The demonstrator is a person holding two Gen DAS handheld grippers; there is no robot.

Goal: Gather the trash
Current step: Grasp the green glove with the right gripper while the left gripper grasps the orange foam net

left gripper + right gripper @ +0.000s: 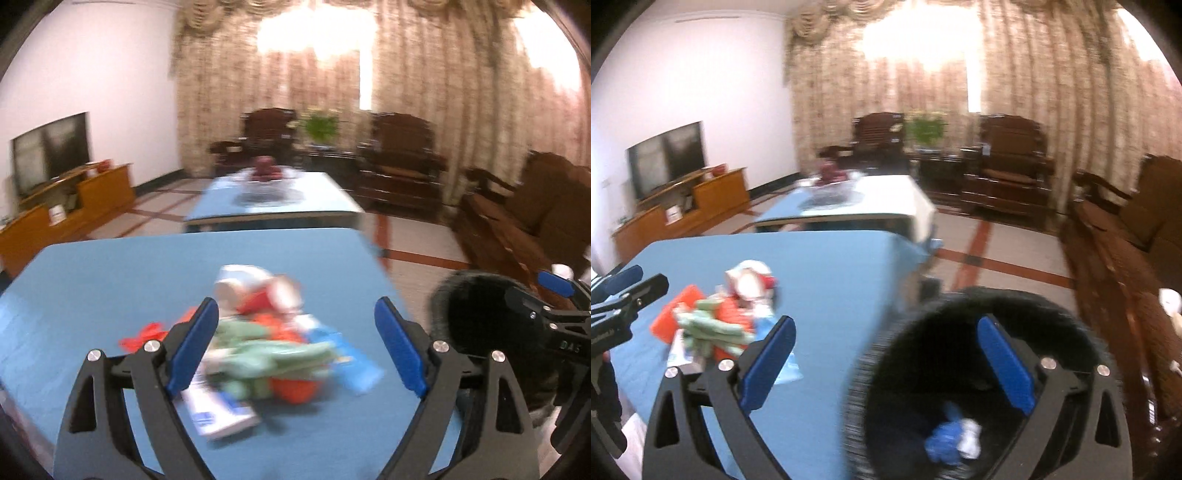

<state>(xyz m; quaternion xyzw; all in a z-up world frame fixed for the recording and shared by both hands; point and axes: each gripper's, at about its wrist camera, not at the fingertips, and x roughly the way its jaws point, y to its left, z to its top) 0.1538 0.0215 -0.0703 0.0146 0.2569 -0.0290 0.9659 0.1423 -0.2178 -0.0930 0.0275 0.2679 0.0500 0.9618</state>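
Nearest, the left claw hangs spread wide over the trash pile at the table's near edge; the right claw, also spread, straddles the black bin's rim off the table's right edge.

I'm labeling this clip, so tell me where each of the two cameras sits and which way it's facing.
Left wrist: on the left gripper, open, facing the trash pile on the blue table; the right gripper shows at the right edge.
Right wrist: on the right gripper, open, over the black bin beside the table; the left gripper shows at the left edge.
Shared: pile, table, bin, TV, armchairs, curtains.
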